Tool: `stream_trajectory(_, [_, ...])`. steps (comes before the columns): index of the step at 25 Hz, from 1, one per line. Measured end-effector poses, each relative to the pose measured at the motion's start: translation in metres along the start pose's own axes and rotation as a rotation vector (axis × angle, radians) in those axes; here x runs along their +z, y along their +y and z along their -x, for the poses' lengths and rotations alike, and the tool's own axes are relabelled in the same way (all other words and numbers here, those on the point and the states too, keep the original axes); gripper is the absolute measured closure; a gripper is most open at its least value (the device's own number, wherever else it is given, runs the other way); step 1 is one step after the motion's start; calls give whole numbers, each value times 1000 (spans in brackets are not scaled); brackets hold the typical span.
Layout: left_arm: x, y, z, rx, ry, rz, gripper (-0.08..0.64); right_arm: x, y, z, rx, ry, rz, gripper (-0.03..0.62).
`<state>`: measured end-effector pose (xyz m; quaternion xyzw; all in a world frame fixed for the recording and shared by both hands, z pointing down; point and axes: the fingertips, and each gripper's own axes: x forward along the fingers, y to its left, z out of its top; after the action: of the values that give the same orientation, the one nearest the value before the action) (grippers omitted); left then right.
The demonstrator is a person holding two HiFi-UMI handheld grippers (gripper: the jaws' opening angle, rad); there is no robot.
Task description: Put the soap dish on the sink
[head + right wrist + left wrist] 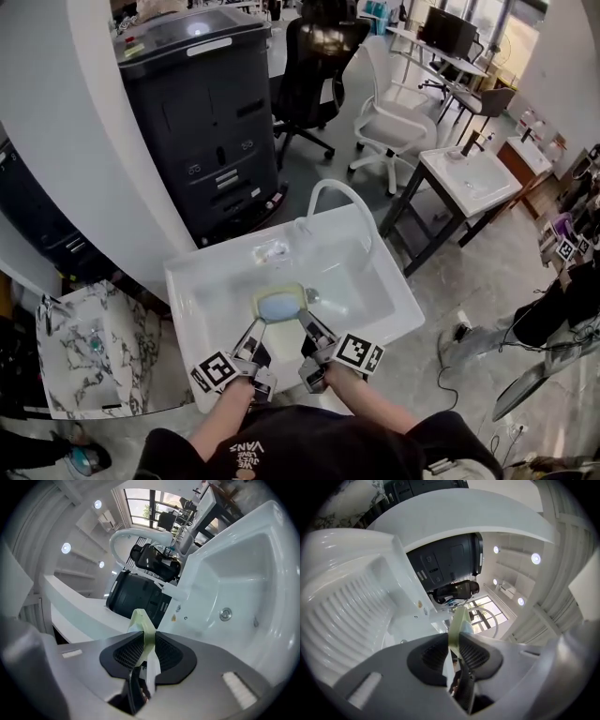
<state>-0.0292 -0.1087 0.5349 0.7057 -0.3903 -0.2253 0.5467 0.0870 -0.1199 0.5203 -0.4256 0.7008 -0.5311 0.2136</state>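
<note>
Up close, the left gripper (454, 645) had its jaws pinched narrow on the thin left rim of the soap dish (292, 290). The right gripper (146, 645) was clamped the same way on the opposite rim. Both grippers pointed away from the person, nearly level.

Soap dish: pale green, open side up, a blue bar of soap (278, 306) lying in it. It was held level between the two grippers, over the front part of the sink (191, 277). Its long axis seemed to run across, from one gripper to the other, though the head view made this hard to tell.

Room: the white basin lay open beyond the dish, with the drain (225, 614) on its floor. A ribbed slope (344, 616) lined the basin's left side. A curved white faucet (339, 192) stood at the far right corner, well apart from the dish. Behind the sink's far edge stood a black cabinet (206, 112). Grey floor lay open to the right.
</note>
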Motion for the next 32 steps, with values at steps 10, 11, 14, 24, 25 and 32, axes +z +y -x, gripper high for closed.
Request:
stream_trajectory(10, [34,31,-45,-1,-15,18,439,18,-23,-59,-27,21,6,518])
stream_trajectory(11, [36,35,-48,1,-15,24,439,20,-26,-64,-32,24,7,518])
stream_trajectory(14, [41,48,-60,9,-22,41,439,23,-36,-78,-44,36,15,518])
stream_trajectory(24, [50,96,-93,46,-35,100,439,29,-79,-119,-100,61,11,518])
stream_trajectory(25, [50,101,-96,53,-35,110,439,29,-84,-122,-109,64,8,518])
stream_trajectory(32, [54,128,-113,73,-46,147,439,31,-108,-143,-143,65,2,518])
